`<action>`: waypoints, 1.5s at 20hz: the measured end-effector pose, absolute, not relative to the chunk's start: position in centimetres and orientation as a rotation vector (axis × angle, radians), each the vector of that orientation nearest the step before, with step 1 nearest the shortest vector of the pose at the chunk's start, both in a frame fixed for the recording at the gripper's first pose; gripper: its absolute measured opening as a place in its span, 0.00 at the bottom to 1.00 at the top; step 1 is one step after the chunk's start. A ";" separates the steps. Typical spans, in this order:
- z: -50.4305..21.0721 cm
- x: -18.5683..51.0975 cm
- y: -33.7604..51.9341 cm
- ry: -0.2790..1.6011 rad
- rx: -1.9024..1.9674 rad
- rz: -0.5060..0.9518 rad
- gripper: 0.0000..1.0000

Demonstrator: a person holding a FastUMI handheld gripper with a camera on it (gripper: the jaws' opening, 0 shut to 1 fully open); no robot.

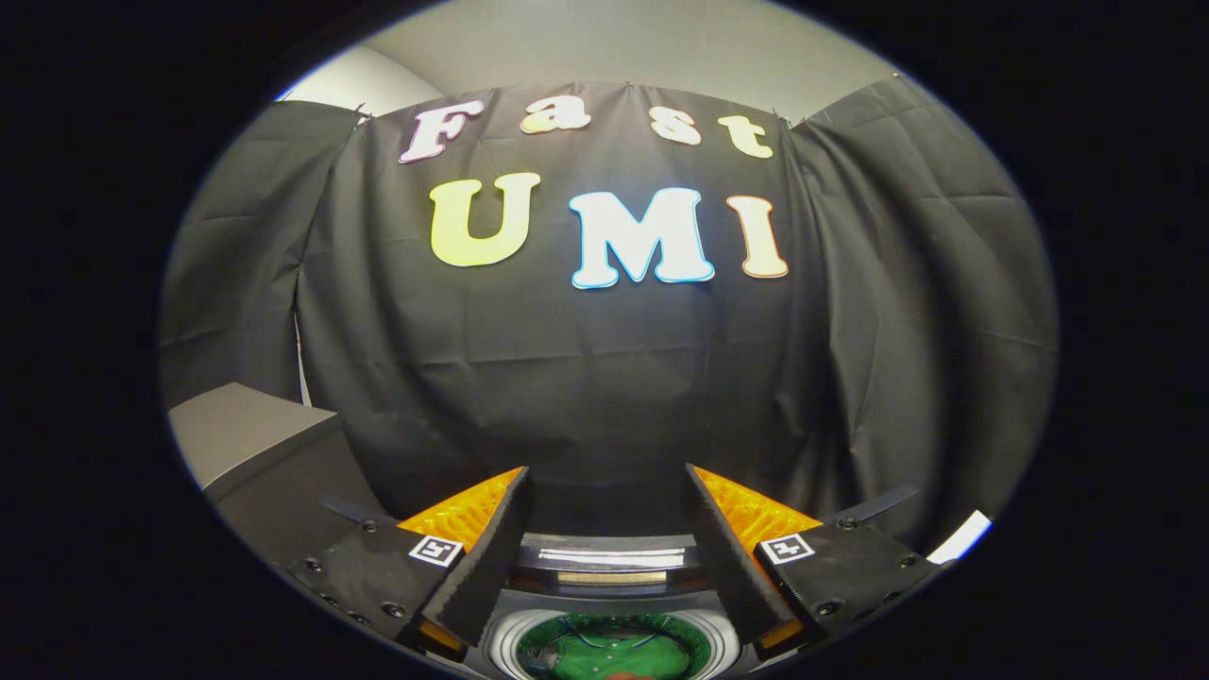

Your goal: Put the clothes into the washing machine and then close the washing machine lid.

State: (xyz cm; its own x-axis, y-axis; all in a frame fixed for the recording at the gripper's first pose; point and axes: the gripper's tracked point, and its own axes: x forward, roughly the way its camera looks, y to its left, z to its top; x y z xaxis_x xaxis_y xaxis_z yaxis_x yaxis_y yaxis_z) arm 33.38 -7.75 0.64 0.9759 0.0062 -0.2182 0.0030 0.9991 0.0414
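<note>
Hovering above the washing machine, the gripper is pointing out toward the booth's black cloth wall, its two fingers spread wide apart and clasping nothing; only air and the machine's top are lying between them.

Down below the fingers, the machine's round drum opening is showing, ringed by a pale rim. Inside that opening something green is sitting, which I am taking to be the clothes, already down in the drum. A small brownish patch is peeking at the near edge of the green; I cannot tell what it is.

Just beyond the opening, on the machine's far side, a glossy dark band with bright reflections is standing up, and I am reading it as the lid, raised and not yet lowered, though so little of it is visible that I am not sure.

So I am judging the loading part done, with the lid closing left. A grey box-like cabinet is standing off to one side of the machine.
</note>
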 end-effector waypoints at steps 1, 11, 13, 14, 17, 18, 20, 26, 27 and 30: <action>0.4 32.9 -7.7 0.239 0.039 0.002 0.98; -2.8 26.5 -7.7 0.346 0.025 -0.017 0.98; -3.2 24.7 -6.9 0.339 0.047 0.002 0.98; -3.3 23.8 -6.8 0.329 0.054 0.006 0.98; -3.5 20.4 -7.2 0.281 0.042 -0.007 0.98; -3.5 19.0 -7.2 0.262 0.036 -0.010 0.98; -3.3 15.8 -6.8 0.210 0.024 -0.003 0.98; -2.6 5.5 -8.2 0.059 0.024 -0.026 0.98; -2.9 4.0 -8.6 0.053 0.036 -0.027 0.98; -3.3 -0.6 -8.7 0.024 0.071 -0.009 0.98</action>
State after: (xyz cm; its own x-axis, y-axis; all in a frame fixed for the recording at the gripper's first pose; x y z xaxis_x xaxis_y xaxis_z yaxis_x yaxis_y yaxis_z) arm -0.63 -8.74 -3.25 0.9997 -0.0085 -0.0242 0.0101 0.9975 0.0704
